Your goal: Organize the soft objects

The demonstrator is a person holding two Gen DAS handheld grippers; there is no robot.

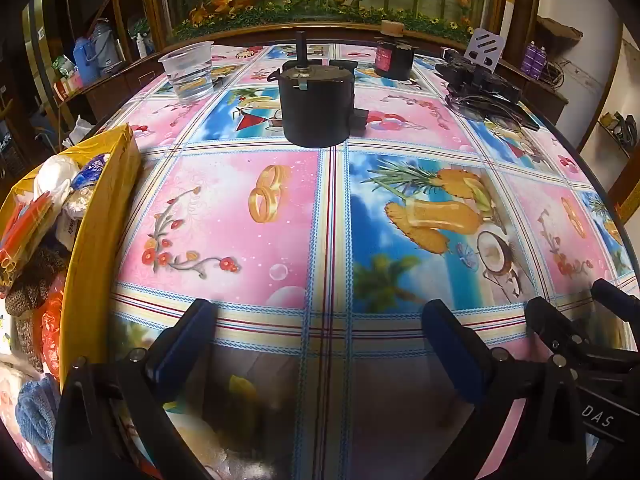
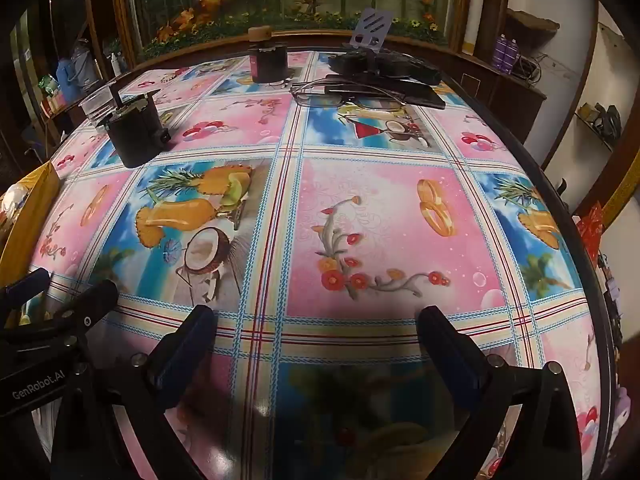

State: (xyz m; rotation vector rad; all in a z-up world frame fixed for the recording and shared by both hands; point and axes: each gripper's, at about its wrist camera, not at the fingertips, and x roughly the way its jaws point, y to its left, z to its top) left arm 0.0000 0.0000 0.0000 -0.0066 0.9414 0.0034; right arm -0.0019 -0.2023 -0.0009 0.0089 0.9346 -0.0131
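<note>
A yellow box (image 1: 100,216) stands at the table's left edge, filled with several soft things: a white bag (image 1: 54,178), a brown knit piece (image 1: 32,284), an orange bag (image 1: 52,328) and a blue knit cloth (image 1: 38,412). My left gripper (image 1: 320,320) hovers open over the tablecloth to the right of the box, nothing between its fingers. My right gripper (image 2: 318,322) is open too, over a pink flower panel, empty. The box's corner (image 2: 34,208) shows at the left of the right wrist view. Each gripper appears at the edge of the other's view.
A black cylindrical motor (image 1: 316,100) stands mid-table. A clear plastic cup (image 1: 188,70) sits far left, a dark jar with a cork lid (image 1: 394,54) behind. Glasses (image 2: 340,94), a dark flat case (image 2: 404,94) and black gear (image 2: 380,62) lie far right. The table edge (image 2: 592,280) curves right.
</note>
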